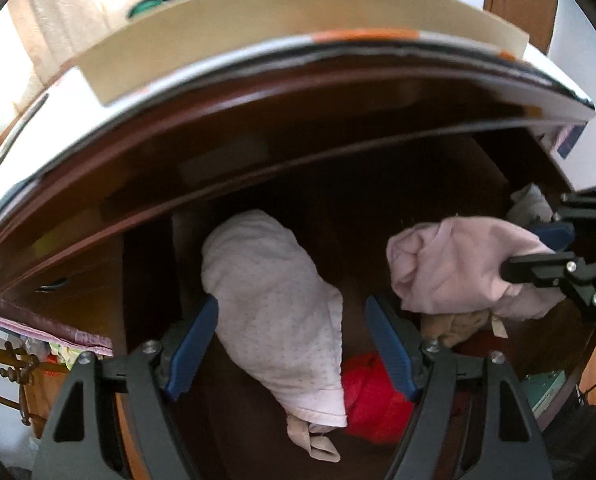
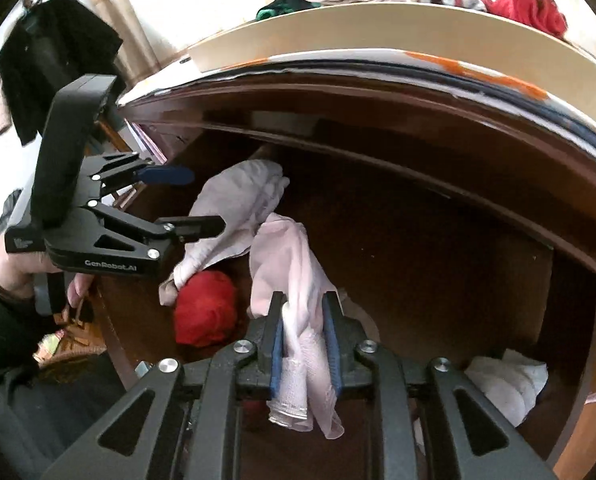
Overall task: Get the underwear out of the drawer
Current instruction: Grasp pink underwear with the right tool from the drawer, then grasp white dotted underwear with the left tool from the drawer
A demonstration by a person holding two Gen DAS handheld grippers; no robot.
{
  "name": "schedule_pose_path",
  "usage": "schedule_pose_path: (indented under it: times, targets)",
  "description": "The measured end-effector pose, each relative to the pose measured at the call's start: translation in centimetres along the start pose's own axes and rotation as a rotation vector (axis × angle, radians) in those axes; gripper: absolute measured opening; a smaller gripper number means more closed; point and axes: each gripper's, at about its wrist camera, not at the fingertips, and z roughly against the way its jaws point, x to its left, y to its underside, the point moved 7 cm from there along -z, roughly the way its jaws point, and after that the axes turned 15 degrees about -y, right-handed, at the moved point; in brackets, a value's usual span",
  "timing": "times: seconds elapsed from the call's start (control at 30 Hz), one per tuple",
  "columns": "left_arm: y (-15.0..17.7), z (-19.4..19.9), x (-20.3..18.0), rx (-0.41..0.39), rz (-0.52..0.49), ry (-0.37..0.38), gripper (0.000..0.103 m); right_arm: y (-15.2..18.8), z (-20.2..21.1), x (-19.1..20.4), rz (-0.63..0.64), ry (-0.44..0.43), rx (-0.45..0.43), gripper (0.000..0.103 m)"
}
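The dark wooden drawer (image 1: 377, 200) stands open below the dresser top. My left gripper (image 1: 292, 344) is open over a pale pink dotted underwear (image 1: 274, 300) that lies between its blue pads without being clamped. It also shows in the right wrist view (image 2: 202, 200), open above the same garment (image 2: 238, 200). My right gripper (image 2: 303, 320) is shut on a light pink underwear (image 2: 286, 276) and holds it above the drawer; it shows in the left wrist view (image 1: 457, 268) too. A red garment (image 2: 206, 308) lies on the drawer bottom.
A cream tray (image 2: 377, 28) with several garments sits on the dresser top above the drawer. A white cloth (image 2: 505, 384) lies in the drawer's right corner. A beige piece (image 1: 457, 324) lies under the held underwear. The dresser's front edge (image 1: 258, 136) overhangs the drawer.
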Motion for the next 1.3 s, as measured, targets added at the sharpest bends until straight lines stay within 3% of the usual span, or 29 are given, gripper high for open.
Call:
schedule_pose_path:
  times: [0.27, 0.37, 0.63, 0.7, 0.87, 1.0, 1.17, 1.3]
  targets:
    - [-0.3, -1.9, -1.6, 0.081, -0.097, -0.003, 0.077, 0.8, -1.8, -0.2, 0.014, 0.045, 0.09, 0.032]
    - [-0.3, -2.8, -1.5, 0.132, -0.081, 0.015, 0.077, 1.1, -2.5, -0.3, 0.008, 0.037, 0.126, 0.032]
    - [0.1, -2.8, -2.0, 0.142, -0.094, -0.008, 0.077, 1.4, -2.5, 0.0, 0.029, 0.023, 0.156, 0.035]
    - [-0.8, -3.3, -2.0, 0.153, -0.071, 0.023, 0.076, 0.9, -2.6, 0.1, 0.048, 0.044, 0.156, 0.037]
    - [-1.4, -3.8, -1.9, 0.163, -0.043, 0.051, 0.078, 0.6, -3.5, -0.1, 0.044, -0.01, 0.175, 0.038]
    - [-1.3, -4.1, -1.3, 0.159, -0.039, 0.032, 0.079, 0.6, -3.6, -1.1, -0.013, -0.075, 0.176, 0.038]
    - [-2.4, -4.5, -1.5, 0.141, -0.072, -0.023, 0.087, 1.0, -4.4, 0.2, 0.0, -0.092, 0.211, 0.038]
    - [-3.1, -5.6, -1.4, 0.164, -0.062, -0.008, 0.087, 1.2, -4.4, 0.3, -0.022, -0.116, 0.215, 0.038]
